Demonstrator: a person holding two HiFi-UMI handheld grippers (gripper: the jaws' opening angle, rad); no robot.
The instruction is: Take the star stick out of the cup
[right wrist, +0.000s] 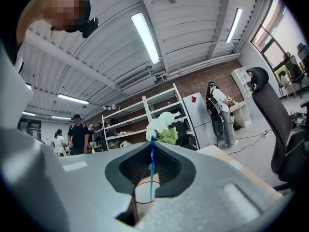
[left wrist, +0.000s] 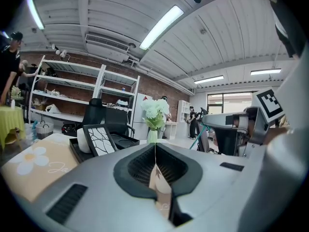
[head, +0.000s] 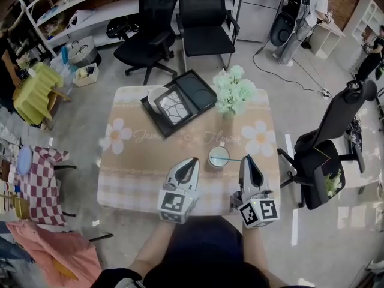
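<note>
Right gripper view: my right gripper (right wrist: 152, 146) was clenched on the thin blue shaft of the star stick (right wrist: 151, 178), pads pressed flat on either side. The shaft's lower end dipped into the mouth of the cup (right wrist: 144, 197) directly below the jaws, so I judged the grasp made and the extraction not yet done; lifting the stick clear remained. The star end did not show here. White flowers (right wrist: 161, 127) and open shelving (right wrist: 140, 115) stood beyond, with several people in the background. Left gripper view: my left gripper (left wrist: 155, 149) was closed with nothing between the pads, only patterned cloth visible through the slot beneath, so it took no part in the grasp. A black tray (left wrist: 104, 141) sat ahead on the left. Head view: both tools were held level over the near edge of the table (head: 138, 161), the left one just beside the cup, the right one with its tips near the rim on the other side. The table carried a beige cloth printed with daisies; tray and flowers stood at its far side, well apart from the cup. Office chairs (head: 144, 41) stood round a grey floor (head: 84, 107), with shelving along the far left wall.
</note>
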